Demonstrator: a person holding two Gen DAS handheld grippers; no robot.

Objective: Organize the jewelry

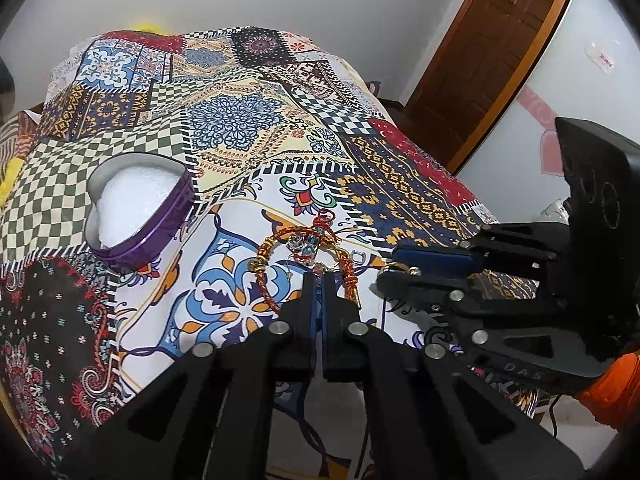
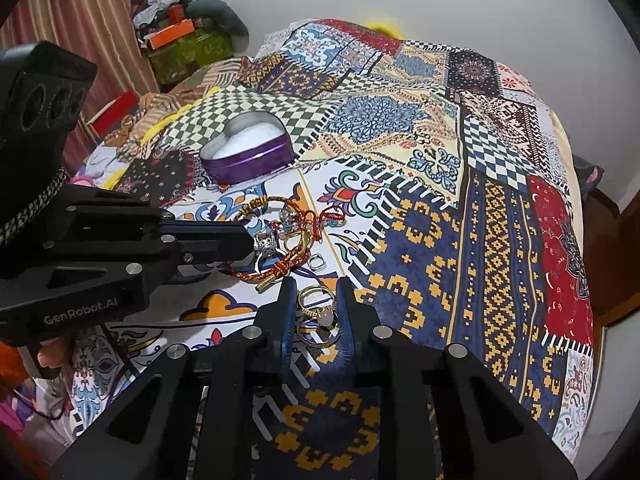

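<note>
A pile of jewelry lies on the patchwork cloth (image 1: pixel 240 128). It holds a red-and-gold braided bracelet (image 1: pixel 264 284) (image 2: pixel 276 272), clear crystal pieces (image 1: pixel 310 242) (image 2: pixel 266 244) and a small square silver ring (image 2: pixel 317 261). My left gripper (image 1: pixel 319 276) (image 2: pixel 250 242) is shut, its tips at the crystal pieces; whether it pinches anything is hidden. My right gripper (image 2: pixel 317 290) (image 1: pixel 387 268) is shut on a small stack of rings (image 2: pixel 320 316), gold bands and one with a pale bead, which rest on the cloth. An open purple heart-shaped tin (image 1: pixel 136 236) (image 2: pixel 248 164) with white lining stands beyond, to the left.
The cloth drapes over a raised surface and falls away at the right edge (image 2: pixel 576 280). A brown door (image 1: pixel 480 60) stands at the far right. Boxes and clutter (image 2: pixel 180 40) sit by a striped curtain at the back left. An orange sleeve (image 1: pixel 616 392) shows behind the right gripper.
</note>
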